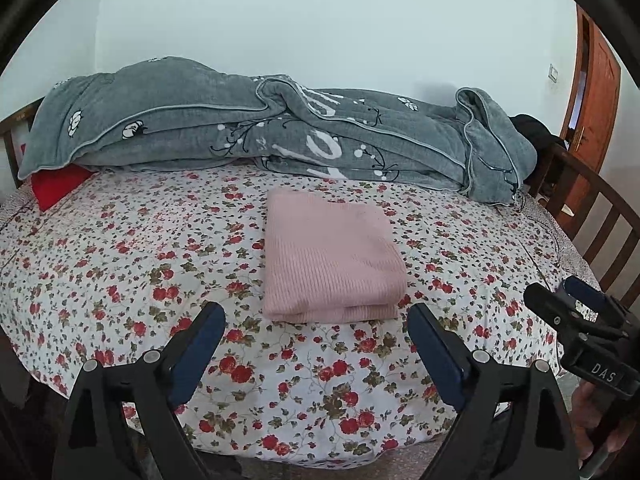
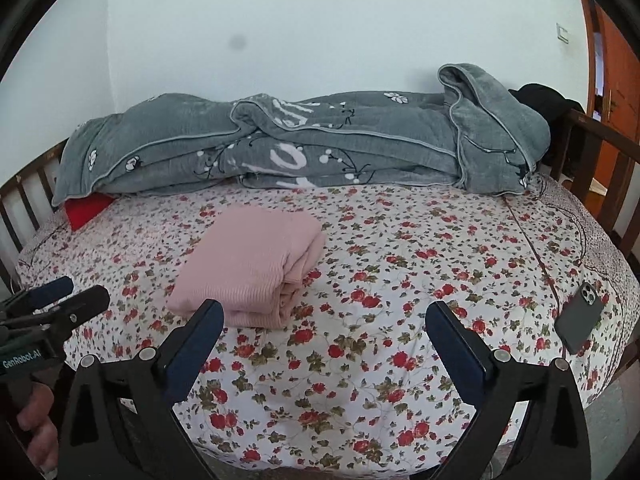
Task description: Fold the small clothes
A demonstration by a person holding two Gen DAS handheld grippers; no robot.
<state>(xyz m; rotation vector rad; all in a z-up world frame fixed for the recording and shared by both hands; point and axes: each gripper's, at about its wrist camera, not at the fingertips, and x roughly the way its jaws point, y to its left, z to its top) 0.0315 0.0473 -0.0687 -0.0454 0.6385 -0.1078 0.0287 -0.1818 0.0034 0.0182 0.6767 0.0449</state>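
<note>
A pink knitted garment (image 1: 332, 256) lies folded into a neat rectangle on the flowered bedsheet (image 1: 120, 248), near the middle of the bed. My left gripper (image 1: 316, 312) hovers just in front of its near edge, open, with nothing between the blue pads. In the right wrist view the same garment (image 2: 252, 264) lies ahead and to the left, its stacked layers showing on the right side. My right gripper (image 2: 325, 306) is open above bare sheet (image 2: 400, 264), to the right of the garment. Each gripper shows at the edge of the other's view: the right gripper (image 1: 576, 308) and the left gripper (image 2: 68, 296).
A bunched grey quilt (image 1: 260, 132) runs along the far side against the wall, with a red pillow (image 1: 56, 186) under its left end. A dark phone (image 2: 578, 316) lies on the sheet at the right. A wooden bed rail (image 1: 592, 208), dark clothes (image 2: 540, 100) and a door (image 1: 592, 80) stand at the right.
</note>
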